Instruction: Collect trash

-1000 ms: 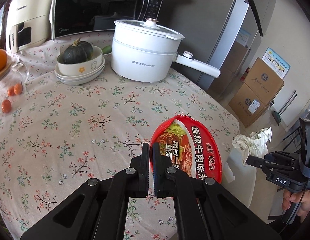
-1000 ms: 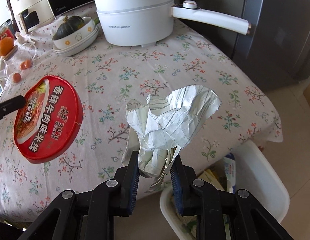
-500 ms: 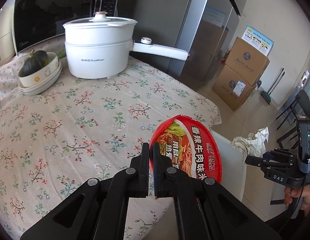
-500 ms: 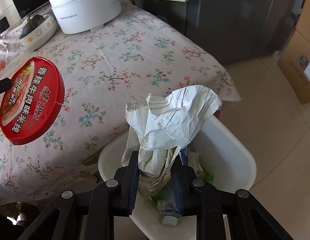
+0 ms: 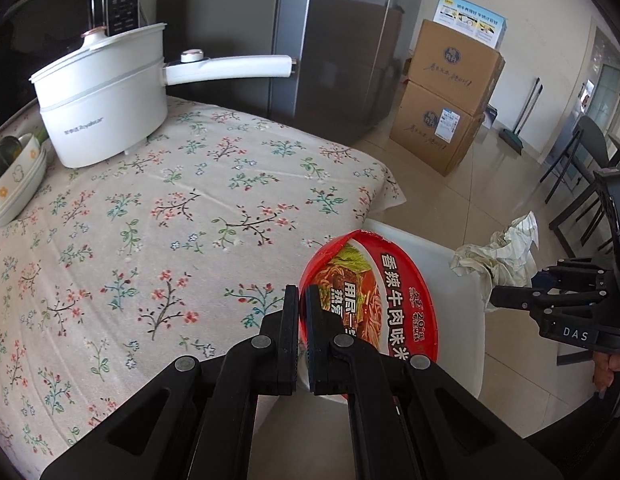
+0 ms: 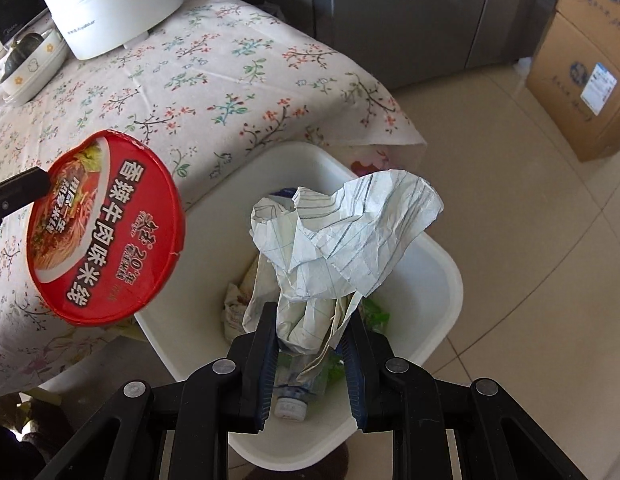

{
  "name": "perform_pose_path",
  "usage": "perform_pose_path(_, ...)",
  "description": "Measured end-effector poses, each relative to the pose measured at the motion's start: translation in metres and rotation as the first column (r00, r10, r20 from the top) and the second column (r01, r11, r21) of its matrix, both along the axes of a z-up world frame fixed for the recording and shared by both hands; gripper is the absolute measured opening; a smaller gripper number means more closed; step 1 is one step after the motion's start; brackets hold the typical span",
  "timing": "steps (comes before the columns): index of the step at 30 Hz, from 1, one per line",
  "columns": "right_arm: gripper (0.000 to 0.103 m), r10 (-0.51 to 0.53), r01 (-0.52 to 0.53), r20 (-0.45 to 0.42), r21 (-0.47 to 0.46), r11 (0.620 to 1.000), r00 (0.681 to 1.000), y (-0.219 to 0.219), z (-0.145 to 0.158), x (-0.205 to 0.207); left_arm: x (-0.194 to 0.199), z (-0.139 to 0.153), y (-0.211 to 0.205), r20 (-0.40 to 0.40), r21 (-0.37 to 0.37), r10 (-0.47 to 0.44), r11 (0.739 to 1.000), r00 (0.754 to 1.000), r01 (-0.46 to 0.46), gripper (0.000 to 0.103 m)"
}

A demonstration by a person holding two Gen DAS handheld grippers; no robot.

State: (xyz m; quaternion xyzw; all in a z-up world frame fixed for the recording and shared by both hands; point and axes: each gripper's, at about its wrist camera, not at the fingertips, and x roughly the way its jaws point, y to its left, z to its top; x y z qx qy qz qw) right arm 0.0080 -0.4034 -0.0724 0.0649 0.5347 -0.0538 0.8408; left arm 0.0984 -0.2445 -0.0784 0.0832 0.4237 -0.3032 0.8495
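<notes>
My left gripper (image 5: 302,300) is shut on the rim of a round red noodle-cup lid (image 5: 374,296), held tilted at the table's edge beside the white trash bin (image 5: 462,320). In the right wrist view the same lid (image 6: 105,232) hangs at the left, over the bin's rim. My right gripper (image 6: 312,320) is shut on a crumpled sheet of lined paper (image 6: 342,236), held right above the open white trash bin (image 6: 442,280). The bin holds several pieces of trash, among them a plastic bottle (image 6: 293,396). The paper (image 5: 498,256) and the right gripper (image 5: 510,300) also show at the right of the left wrist view.
A table with a floral cloth (image 5: 169,220) carries a white electric pot (image 5: 105,92) with a long handle and stacked bowls (image 5: 13,184) with a dark squash. A grey fridge (image 5: 342,40), cardboard boxes (image 5: 450,96) and dark chairs (image 5: 582,184) stand on the tiled floor.
Both grippers have swung away from the table middle toward its corner and sunk. The paper now hangs over the bin, and the lid has reached the bin's rim.
</notes>
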Motion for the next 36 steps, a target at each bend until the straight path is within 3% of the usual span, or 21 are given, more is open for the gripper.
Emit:
perform_pose_path(5,0.026,-0.016,0.016,-0.016,0.002,1.000,1.000,-0.009,-0.005,-0.003,0.005,-0.012,-0.009,0.002,0.067,-0.028,0.997,1.000,0.028,0.006)
perform_pose_path(8,0.026,-0.025,0.026,-0.027,0.004,1.000,0.999,-0.014,-0.008,-0.003,0.007,-0.013,-0.003,0.009,0.084,-0.008,0.996,1.000,0.008,0.026)
perform_pose_path(10,0.027,-0.029,0.030,-0.033,0.004,1.000,0.999,-0.014,-0.009,-0.001,0.008,-0.010,0.003,0.030,0.083,0.012,0.996,0.999,-0.014,0.050)
perform_pose_path(17,0.029,-0.024,0.025,-0.053,0.014,1.000,0.998,-0.012,-0.013,0.003,0.012,0.000,0.023,0.055,0.089,0.057,0.994,0.997,-0.062,0.064)
perform_pose_path(20,0.038,-0.028,0.030,-0.054,0.028,0.999,0.998,-0.010,-0.014,0.005,0.011,0.001,0.029,0.061,0.099,0.068,0.992,0.996,-0.073,0.072)
perform_pose_path(23,0.065,-0.045,0.047,-0.056,0.035,0.998,0.997,-0.010,-0.012,0.006,0.009,0.004,0.036,0.070,0.109,0.078,0.990,0.994,-0.086,0.078)
perform_pose_path(24,0.068,-0.048,0.050,-0.048,0.036,0.998,0.998,-0.009,-0.010,0.005,0.009,0.005,0.038,0.072,0.111,0.084,0.990,0.994,-0.091,0.079)
perform_pose_path(32,0.073,-0.058,0.059,-0.020,0.043,0.997,0.998,-0.005,0.002,0.003,0.001,0.018,0.064,0.104,0.132,0.139,0.979,0.985,-0.152,0.090)
perform_pose_path(36,0.084,-0.044,0.042,0.022,0.051,0.998,0.999,0.000,0.012,0.000,-0.007,0.024,0.084,0.122,0.144,0.185,0.969,0.975,-0.202,0.100)
